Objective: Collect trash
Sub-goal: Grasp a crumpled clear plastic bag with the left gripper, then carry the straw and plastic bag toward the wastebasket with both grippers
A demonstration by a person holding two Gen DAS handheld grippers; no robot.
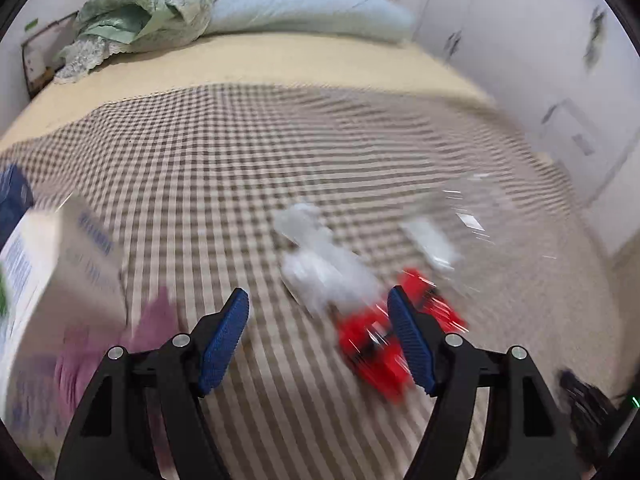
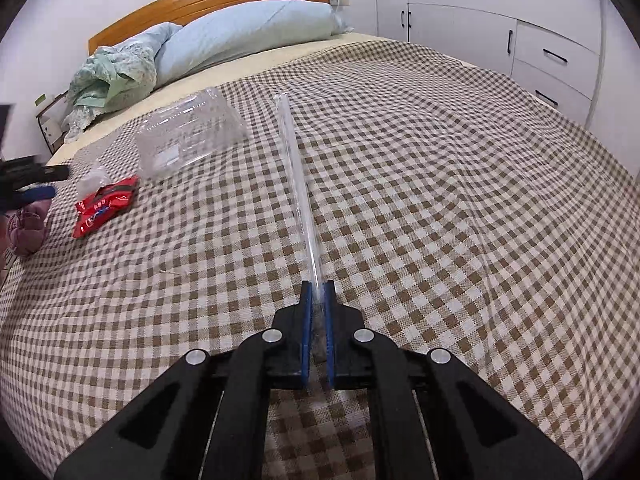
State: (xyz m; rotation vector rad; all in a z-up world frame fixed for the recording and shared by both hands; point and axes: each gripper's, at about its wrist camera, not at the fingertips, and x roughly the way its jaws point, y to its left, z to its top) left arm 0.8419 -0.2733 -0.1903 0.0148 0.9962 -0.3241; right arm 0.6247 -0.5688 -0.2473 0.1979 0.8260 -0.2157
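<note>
Over the checked bedspread point(image 2: 400, 168), right hand-held gripper point(image 2: 318, 300) pinches clear strip point(image 2: 298, 176).

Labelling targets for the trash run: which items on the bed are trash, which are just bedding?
Trash: clear plastic strip pinched in the shut right gripper; red wrapper; clear plastic container; crumpled clear plastic.

Lying about: blue pillow; green floral cloth; checked sheet; purple cloth.
</note>
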